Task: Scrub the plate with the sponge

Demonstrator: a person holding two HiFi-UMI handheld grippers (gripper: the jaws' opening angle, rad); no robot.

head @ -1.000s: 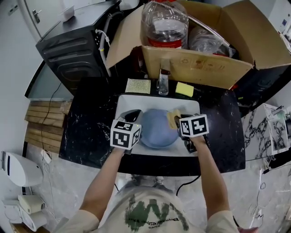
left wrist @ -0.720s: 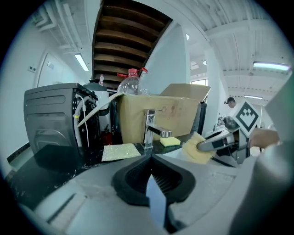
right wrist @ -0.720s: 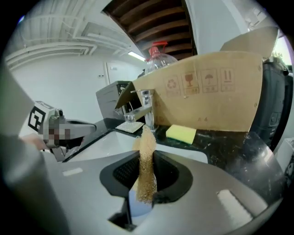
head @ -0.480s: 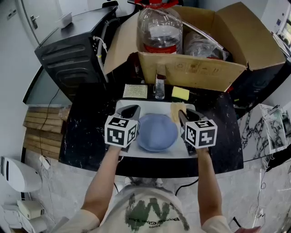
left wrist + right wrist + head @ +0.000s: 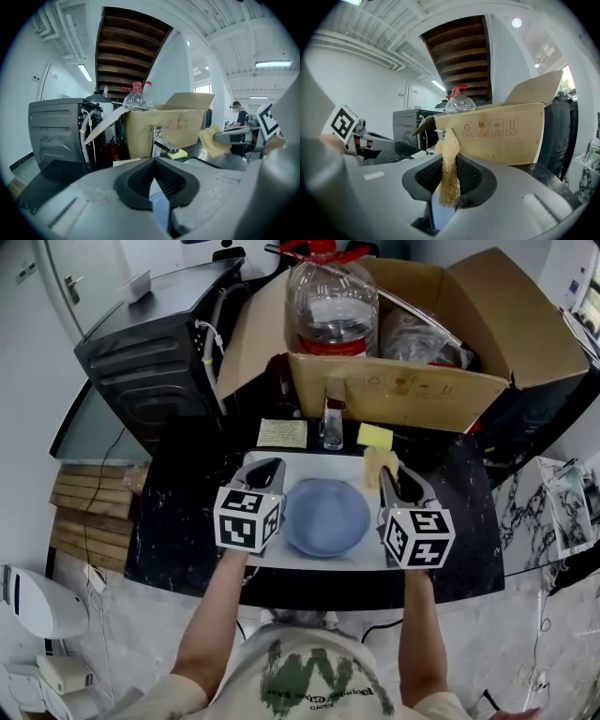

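We record one blue plate, lying flat in a white basin set into the black surface, with a claw on either side of it. The left claw sits just beside the plate's left rim. In its own view the left claw is drawn together to the tips. A sliver of blue shows low in the gap, and we cannot tell what it is. The right claw sits off the plate's right rim, over the basin's far right corner, and is closed on the sponge. This is a tan, fibrous piece that stands up out of the pads in that claw's own view. The sponge is clear of the plate and not touching it. From the left gripper view we see the same sponge projecting past the right claw's tips. Behind the basin on the surface we list, from left to right, a pale green scouring pad, a chrome tap and a yellow sponge block. Beyond these stands an open cardboard box holding a large clear bottle with a red cap. A black appliance stands to the far left.
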